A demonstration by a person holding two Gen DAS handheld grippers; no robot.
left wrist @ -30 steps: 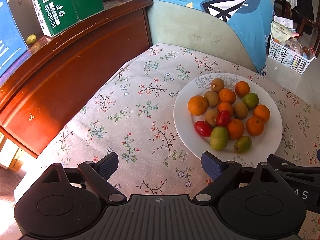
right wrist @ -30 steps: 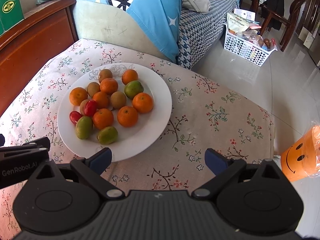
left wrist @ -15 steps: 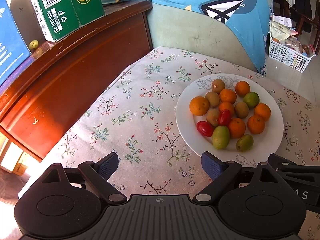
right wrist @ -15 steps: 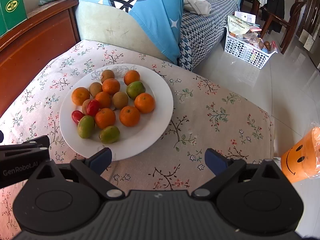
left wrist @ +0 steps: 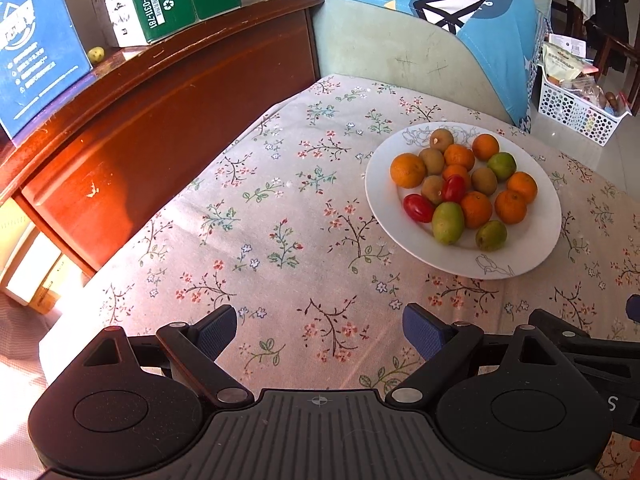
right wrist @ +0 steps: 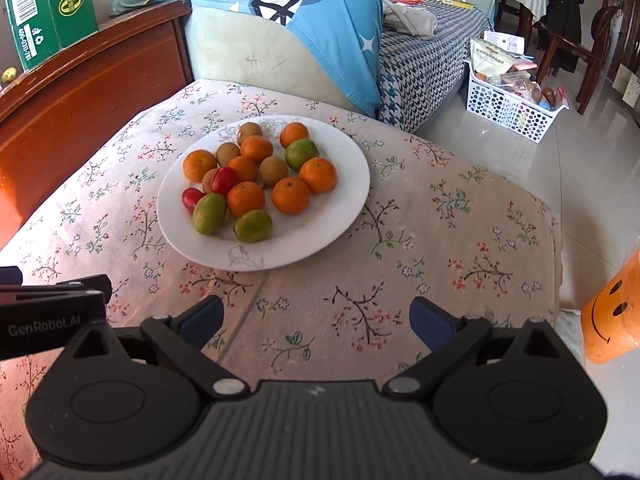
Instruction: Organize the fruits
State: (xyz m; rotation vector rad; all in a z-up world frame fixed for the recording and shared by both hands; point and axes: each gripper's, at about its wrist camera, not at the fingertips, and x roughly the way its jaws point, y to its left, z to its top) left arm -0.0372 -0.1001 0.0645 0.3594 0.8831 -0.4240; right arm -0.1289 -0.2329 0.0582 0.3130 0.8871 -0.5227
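Fruits (right wrist: 256, 178) lay heaped on a white plate (right wrist: 340, 208) on the flowered cloth (left wrist: 260, 216): oranges (right wrist: 291, 195), brown kiwis (right wrist: 273, 171), three green fruits (right wrist: 209, 213), two red tomatoes (right wrist: 223, 180), all kinds mixed and many touching. No second dish or sorted group showed on the cloth, so the scene fitted either a heap awaiting sorting or fruits gathered onto one plate; the frames did not settle which. Judgement: any pick from this heap would go best from the rim of the cluster, where a green fruit (right wrist: 253, 225) sat with free sides, taking it across its narrow width with a light squeeze so neighbours did not roll. The tomatoes looked soft and would bruise under a hard grip. Left gripper (left wrist: 320, 330) hung above bare cloth, near the plate's left side, jaws wide apart, nothing between them. Right gripper (right wrist: 316, 320) hung just short of the plate's near rim, angled down toward it, jaws likewise spread and holding nothing. The two sat side by side, each housing showing at the edge of the other's view.
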